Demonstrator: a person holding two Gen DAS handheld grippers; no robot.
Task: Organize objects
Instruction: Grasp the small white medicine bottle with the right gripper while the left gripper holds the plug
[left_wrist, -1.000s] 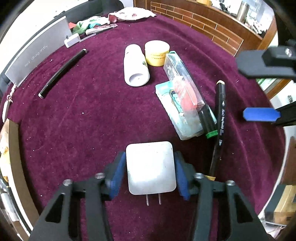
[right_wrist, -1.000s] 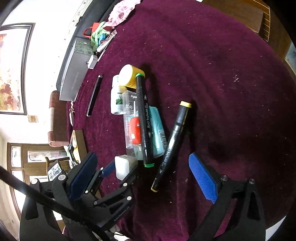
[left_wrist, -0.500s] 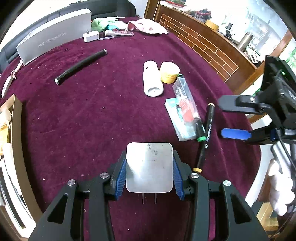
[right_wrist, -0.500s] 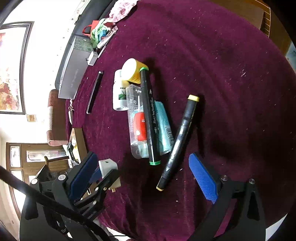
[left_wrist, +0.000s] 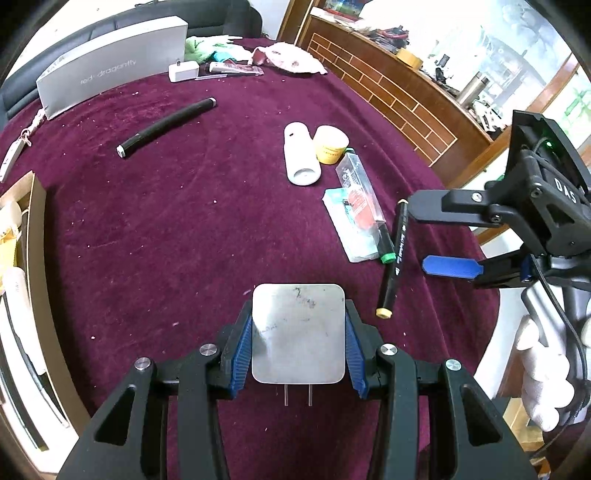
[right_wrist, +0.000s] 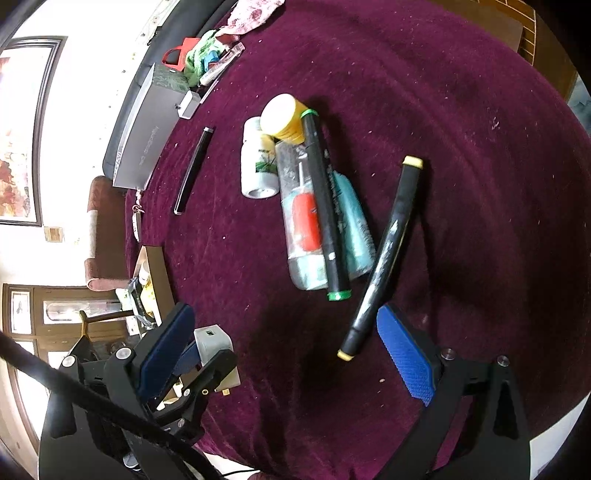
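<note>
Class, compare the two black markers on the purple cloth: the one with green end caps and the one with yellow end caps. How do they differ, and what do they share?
1. The green-capped marker has green ends; the yellow-capped marker has yellow ends.
2. The green-capped marker rests on the clear case; the yellow-capped marker lies directly on the cloth.
3. The yellow-capped marker's near end lies beside a pad of the open right gripper; the green-capped marker sits farther off.
Both are black, double-ended and lying flat.
</note>
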